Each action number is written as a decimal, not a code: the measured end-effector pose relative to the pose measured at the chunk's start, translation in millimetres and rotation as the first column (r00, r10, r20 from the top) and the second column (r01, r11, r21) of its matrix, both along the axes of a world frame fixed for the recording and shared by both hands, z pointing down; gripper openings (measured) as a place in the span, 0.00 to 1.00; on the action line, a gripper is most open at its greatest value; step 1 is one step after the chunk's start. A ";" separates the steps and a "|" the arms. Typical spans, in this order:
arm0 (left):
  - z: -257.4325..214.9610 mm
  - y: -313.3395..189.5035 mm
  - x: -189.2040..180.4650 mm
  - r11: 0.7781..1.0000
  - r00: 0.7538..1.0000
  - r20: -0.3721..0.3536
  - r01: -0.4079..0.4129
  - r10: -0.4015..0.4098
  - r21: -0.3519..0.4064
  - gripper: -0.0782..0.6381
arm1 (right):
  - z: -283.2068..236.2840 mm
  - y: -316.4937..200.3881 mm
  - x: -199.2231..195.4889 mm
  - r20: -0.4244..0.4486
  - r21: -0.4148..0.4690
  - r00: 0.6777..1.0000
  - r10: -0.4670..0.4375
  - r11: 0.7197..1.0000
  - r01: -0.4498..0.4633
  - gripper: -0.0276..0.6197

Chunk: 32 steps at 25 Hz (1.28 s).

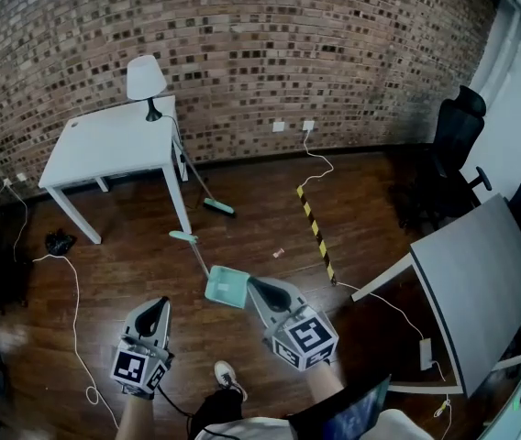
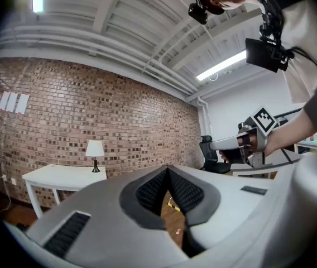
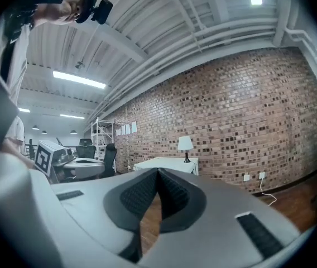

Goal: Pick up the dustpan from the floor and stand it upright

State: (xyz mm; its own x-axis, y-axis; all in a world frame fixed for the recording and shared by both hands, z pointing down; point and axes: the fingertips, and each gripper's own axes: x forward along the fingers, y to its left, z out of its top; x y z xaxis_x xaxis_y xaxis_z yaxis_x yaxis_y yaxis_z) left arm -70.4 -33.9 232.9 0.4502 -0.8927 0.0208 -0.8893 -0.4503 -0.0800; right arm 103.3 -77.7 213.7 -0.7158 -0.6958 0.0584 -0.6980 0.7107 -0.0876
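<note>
A mint-green dustpan (image 1: 227, 285) lies flat on the wooden floor, its long handle (image 1: 190, 246) reaching back toward the white table (image 1: 105, 145). My right gripper (image 1: 253, 283) hovers with its tip over the pan's right edge, shut and holding nothing. Lower left, apart from the pan, my left gripper (image 1: 160, 302) is also shut and bare. In the left gripper view the jaws (image 2: 168, 170) meet with only floor behind them, and the right gripper (image 2: 238, 144) shows off to the right. The right gripper view has its own gripper (image 3: 158, 172) closed, and neither gripper view shows the dustpan.
A broom (image 1: 216, 205) leans on the table, where a white lamp (image 1: 146, 79) stands. A yellow-black strip (image 1: 316, 234) and white cables (image 1: 75, 328) cross the floor. A grey desk (image 1: 481, 282) and black chairs (image 1: 453, 145) stand at right. My shoe (image 1: 227, 375) is at the bottom.
</note>
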 end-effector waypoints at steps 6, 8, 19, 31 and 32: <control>-5.5 69.8 60.1 0.999 0.996 -0.083 -0.012 0.015 0.036 0.12 | -8.8 69.3 46.2 0.042 0.039 0.999 -0.024 0.999 0.022 0.02; -2.7 101.7 90.0 0.999 0.997 -0.082 0.002 0.001 0.037 0.12 | -6.3 103.0 72.4 0.032 0.043 0.999 -0.037 0.998 0.036 0.02; -3.7 239.5 213.8 0.999 0.997 -0.074 0.028 -0.026 0.024 0.12 | -11.1 236.1 199.1 -0.014 0.064 0.999 -0.043 0.997 0.044 0.02; -30.3 302.4 249.7 0.999 0.998 -0.058 -0.013 0.015 0.034 0.12 | -18.9 302.3 226.0 -0.023 0.042 0.999 -0.033 0.999 0.034 0.02; -33.0 304.5 246.6 0.999 0.999 -0.053 -0.005 0.007 0.035 0.12 | -20.2 306.5 223.2 -0.020 0.041 0.999 -0.035 0.999 0.035 0.02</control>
